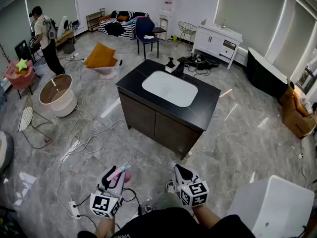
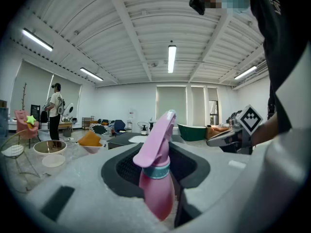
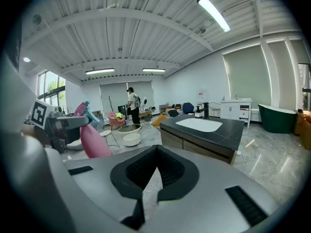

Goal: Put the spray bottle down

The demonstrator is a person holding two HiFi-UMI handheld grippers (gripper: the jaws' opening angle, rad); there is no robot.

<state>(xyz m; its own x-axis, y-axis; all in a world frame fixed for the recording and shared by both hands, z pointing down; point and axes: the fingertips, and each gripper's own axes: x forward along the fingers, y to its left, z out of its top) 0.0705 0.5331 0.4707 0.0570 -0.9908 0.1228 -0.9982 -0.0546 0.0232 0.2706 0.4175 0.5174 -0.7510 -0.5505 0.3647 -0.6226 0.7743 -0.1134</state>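
**Camera layout.** My head view looks steeply down from well back of the black sink cabinet [image 1: 168, 103]. Both gripper views sit low, facing roughly level toward that cabinet, well apart from it. All three share it; each gripper view also catches the other: right gripper [image 2: 210, 141], left gripper [image 3: 87, 123].

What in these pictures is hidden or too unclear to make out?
Base of the spray bottle: left gripper view, buried between the jaws of the left hand-held gripper.
Body of the person: head view, cut off by the bottom edge.
Items on the far white cabinet: head view, too small.
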